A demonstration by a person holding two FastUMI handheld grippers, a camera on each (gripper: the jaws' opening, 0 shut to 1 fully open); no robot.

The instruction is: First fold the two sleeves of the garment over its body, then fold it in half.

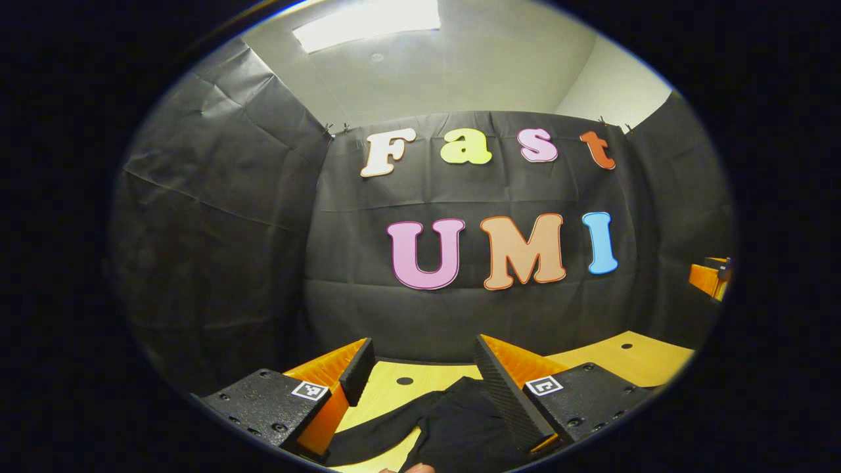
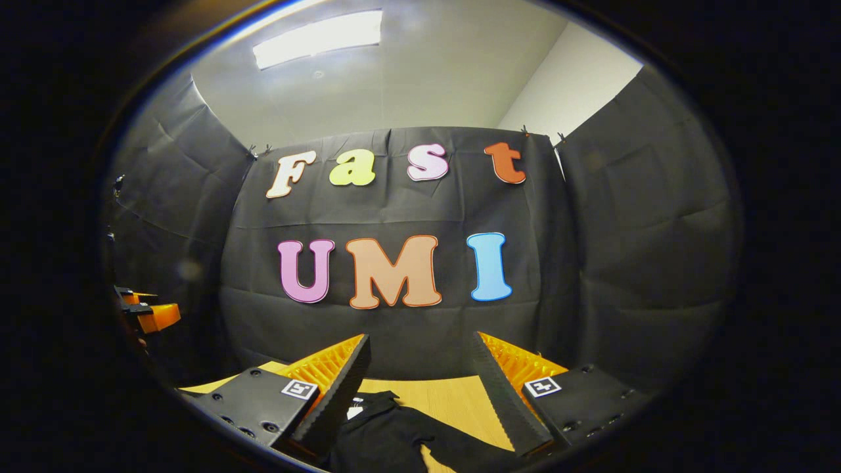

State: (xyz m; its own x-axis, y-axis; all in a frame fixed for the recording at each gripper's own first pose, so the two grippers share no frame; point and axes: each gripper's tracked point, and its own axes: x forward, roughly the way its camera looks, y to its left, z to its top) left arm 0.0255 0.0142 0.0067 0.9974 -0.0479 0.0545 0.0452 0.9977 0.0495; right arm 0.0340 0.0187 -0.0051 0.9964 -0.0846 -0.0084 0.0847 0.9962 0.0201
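A black garment [image 1: 453, 420] lies on the wooden table [image 1: 631, 361], low in the left gripper view. My left gripper [image 1: 424, 343] hangs above it, open, with nothing between its fingers. In the right gripper view the same black garment [image 2: 387, 433] spreads below, one sleeve running right, and a small white tag [image 2: 355, 412] shows near its collar. My right gripper [image 2: 420, 338] is open too, held above the cloth and not touching it. Each gripper appears at the edge of the other's view: the right gripper [image 1: 709, 276] and the left gripper [image 2: 148, 312].
The black cloth wall [image 1: 460, 315] stands just behind the table's far edge on all sides. Small round holes [image 1: 405, 380] dot the table top. Bare wood [image 2: 460, 401] lies beyond the garment. A fingertip of a hand [image 1: 410, 468] shows at the bottom.
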